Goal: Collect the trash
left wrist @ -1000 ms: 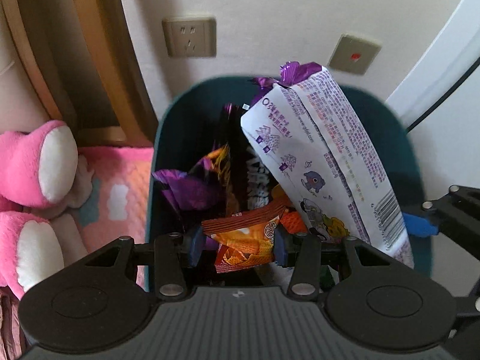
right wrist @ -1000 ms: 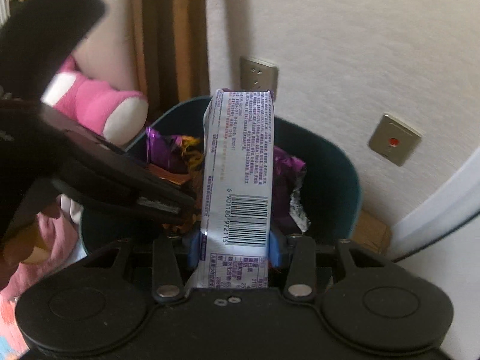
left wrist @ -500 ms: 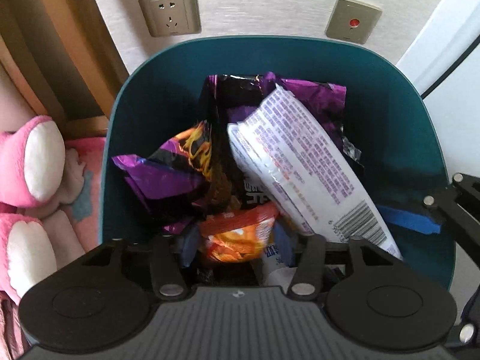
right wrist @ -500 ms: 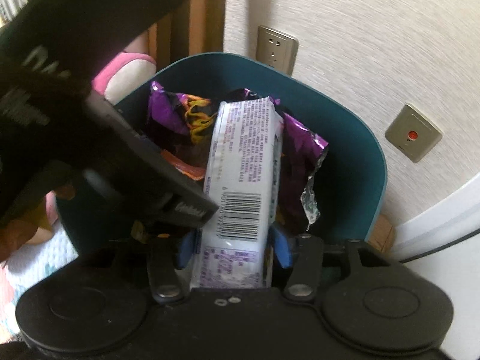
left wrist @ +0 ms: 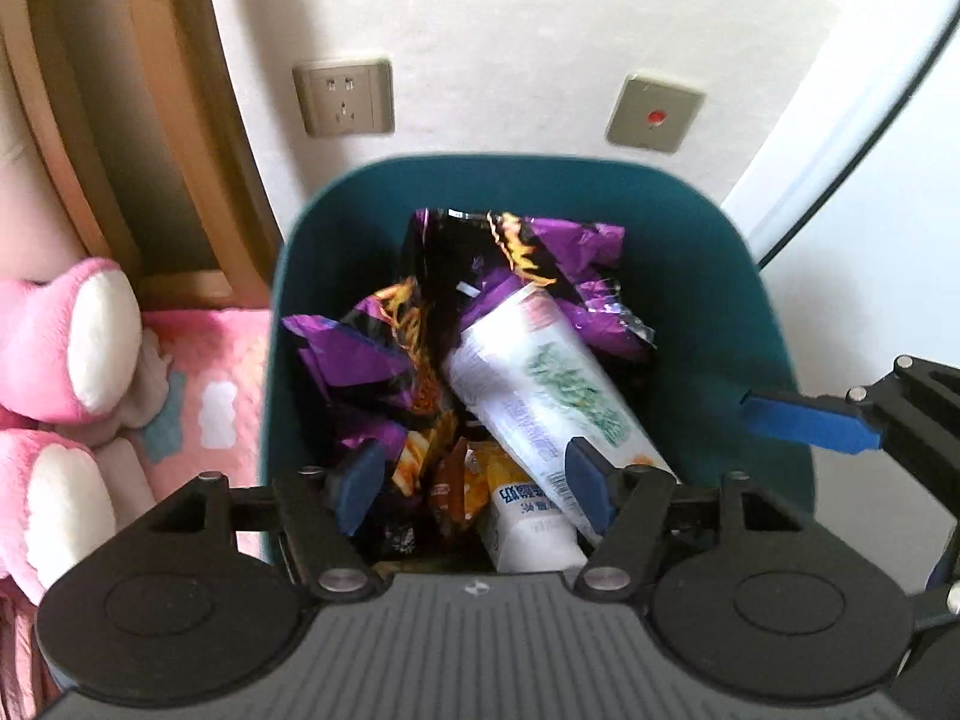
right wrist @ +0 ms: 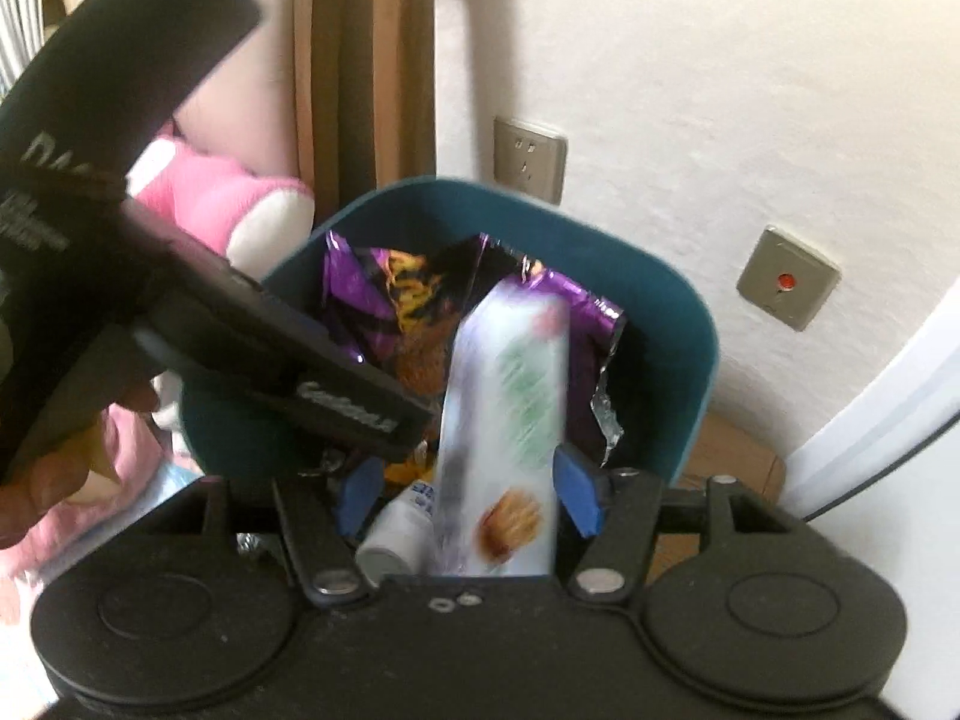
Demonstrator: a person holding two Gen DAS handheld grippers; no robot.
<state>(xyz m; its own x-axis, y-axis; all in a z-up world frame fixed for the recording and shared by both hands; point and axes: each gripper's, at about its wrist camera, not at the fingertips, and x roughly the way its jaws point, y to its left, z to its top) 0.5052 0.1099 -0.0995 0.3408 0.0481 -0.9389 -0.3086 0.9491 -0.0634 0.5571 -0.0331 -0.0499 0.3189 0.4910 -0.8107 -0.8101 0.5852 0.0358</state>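
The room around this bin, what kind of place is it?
Probably a bedroom or child's room at home. A pink plush toy lies beside the teal bin, a wall socket sits behind it, and the bin holds snack wrappers.

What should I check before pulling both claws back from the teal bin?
1. White packet free of right claw: cannot tell; jaws opening, packet blurred between them.
2. Orange wrapper free of left claw: ok; jaws opening, wrapper lies below them in the bin.
3. Trash inside teal bin: ok.
4. Purple bag below rim: ok.
5. Claws apart: ok.
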